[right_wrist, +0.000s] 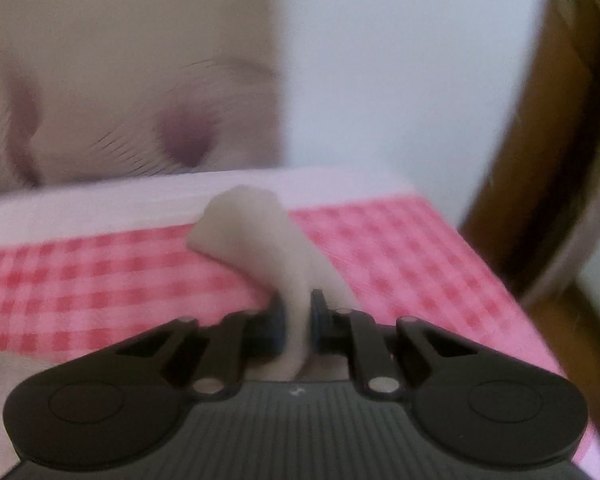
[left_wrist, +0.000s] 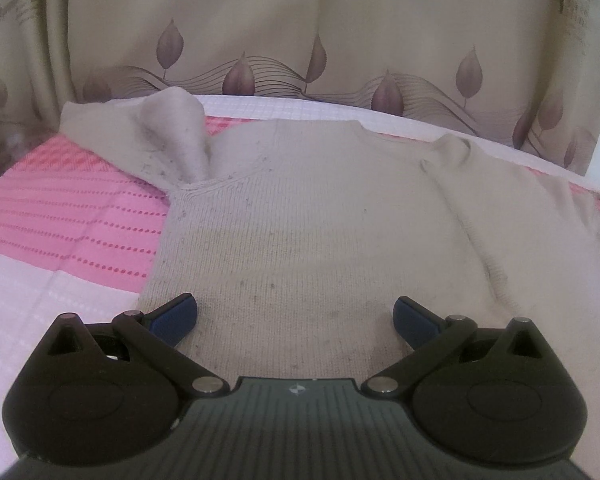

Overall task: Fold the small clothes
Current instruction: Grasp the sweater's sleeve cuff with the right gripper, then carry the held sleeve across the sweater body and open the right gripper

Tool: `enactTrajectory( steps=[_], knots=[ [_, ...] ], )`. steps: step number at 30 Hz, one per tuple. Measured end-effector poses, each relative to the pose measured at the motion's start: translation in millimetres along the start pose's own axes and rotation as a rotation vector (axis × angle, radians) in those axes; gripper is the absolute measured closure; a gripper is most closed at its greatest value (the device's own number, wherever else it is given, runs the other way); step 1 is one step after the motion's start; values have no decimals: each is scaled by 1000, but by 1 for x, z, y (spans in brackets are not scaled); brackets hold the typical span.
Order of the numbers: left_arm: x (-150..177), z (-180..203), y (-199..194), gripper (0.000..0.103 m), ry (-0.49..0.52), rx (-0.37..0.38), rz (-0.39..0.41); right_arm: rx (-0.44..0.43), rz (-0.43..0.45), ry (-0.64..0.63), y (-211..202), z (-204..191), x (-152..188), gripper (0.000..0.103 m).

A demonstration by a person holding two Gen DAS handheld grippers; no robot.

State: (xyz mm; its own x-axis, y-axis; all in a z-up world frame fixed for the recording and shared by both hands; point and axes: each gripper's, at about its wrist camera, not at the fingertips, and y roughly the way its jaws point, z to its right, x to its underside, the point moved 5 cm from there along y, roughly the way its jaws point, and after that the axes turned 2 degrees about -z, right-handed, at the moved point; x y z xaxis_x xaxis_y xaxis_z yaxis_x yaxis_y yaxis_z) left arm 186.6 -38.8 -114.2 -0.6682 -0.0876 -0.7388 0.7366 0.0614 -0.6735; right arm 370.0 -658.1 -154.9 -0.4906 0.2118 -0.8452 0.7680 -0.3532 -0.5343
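Observation:
A small beige knitted sweater lies flat on the pink and white cloth, hem nearest the left wrist camera. Its left sleeve is bunched up toward the far left; the right sleeve is folded in over the body. My left gripper hovers low over the hem, open wide, nothing between its blue pads. In the blurred right wrist view, my right gripper is shut on a pinched fold of the beige knit fabric, which rises between the jaws above the checked cloth.
The pink checked cloth covers the surface, with a white border along the far edge. A beige curtain with leaf prints hangs behind. A brown wooden frame stands at the right past the cloth's corner.

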Motion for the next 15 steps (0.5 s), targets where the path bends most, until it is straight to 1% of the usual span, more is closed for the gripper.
enactTrajectory(
  steps=[3, 6, 8, 12, 13, 14, 15],
  knots=[
    [0, 0, 0, 0, -1, -1, -2, -97, -1, 197, -13, 49, 10, 91],
    [0, 0, 0, 0, -3, -2, -3, -172, -7, 351, -26, 83, 34, 91],
    [0, -1, 0, 0, -5, -2, -1, -230, 1, 472, -40, 110, 54, 91],
    [0, -2, 1, 0, 3, -6, -4, -375, -34, 739, -51, 149, 104, 87],
    [0, -2, 1, 0, 6, -9, -5, -391, -41, 755, -53, 152, 113, 87],
    [1, -1, 2, 0, 9, -12, -5, -387, -43, 750, -57, 151, 121, 87],
    [1, -1, 2, 0, 12, -14, -6, -401, -34, 757, -56, 150, 126, 81]
  ],
)
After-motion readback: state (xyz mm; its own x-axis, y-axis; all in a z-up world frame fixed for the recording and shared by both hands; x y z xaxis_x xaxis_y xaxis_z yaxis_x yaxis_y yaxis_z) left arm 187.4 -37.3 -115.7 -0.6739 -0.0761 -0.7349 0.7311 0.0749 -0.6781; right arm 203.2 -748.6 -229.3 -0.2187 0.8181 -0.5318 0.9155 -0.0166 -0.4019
